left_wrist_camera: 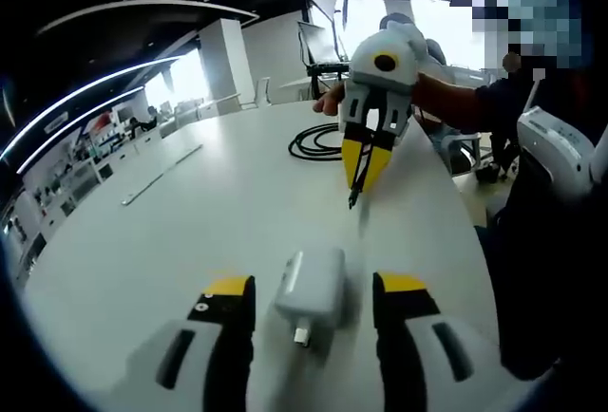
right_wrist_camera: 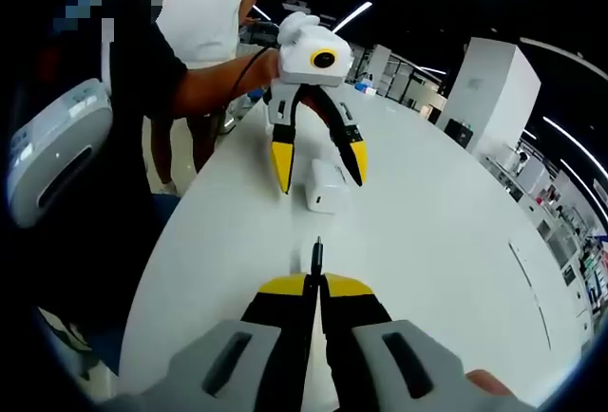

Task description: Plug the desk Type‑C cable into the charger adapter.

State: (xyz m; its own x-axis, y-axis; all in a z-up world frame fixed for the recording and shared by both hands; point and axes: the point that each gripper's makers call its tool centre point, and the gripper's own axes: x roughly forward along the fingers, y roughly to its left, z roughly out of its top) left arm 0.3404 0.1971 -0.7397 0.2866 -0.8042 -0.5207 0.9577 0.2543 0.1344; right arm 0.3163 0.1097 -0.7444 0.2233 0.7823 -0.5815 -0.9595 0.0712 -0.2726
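A white charger adapter (left_wrist_camera: 311, 284) lies on the white table (left_wrist_camera: 190, 232) between the jaws of my left gripper (left_wrist_camera: 313, 289), which stand wide apart and do not touch it. Its port end faces the camera. My right gripper (left_wrist_camera: 362, 177) comes in from above, shut on the Type-C plug (left_wrist_camera: 353, 198), whose dark tip pokes out a short way from the adapter. The black cable (left_wrist_camera: 315, 142) lies coiled behind. In the right gripper view my right gripper (right_wrist_camera: 315, 285) pinches the plug (right_wrist_camera: 318, 252), pointing at the adapter (right_wrist_camera: 325, 187) framed by the open left gripper (right_wrist_camera: 320, 180).
The table's near edge (left_wrist_camera: 465, 213) curves past the person holding the grippers. A flat grey strip (left_wrist_camera: 157, 179) lies far left on the table. Another person in a white shirt (right_wrist_camera: 214, 4) stands beyond the table. Monitors and chairs (left_wrist_camera: 318, 46) stand at the far end.
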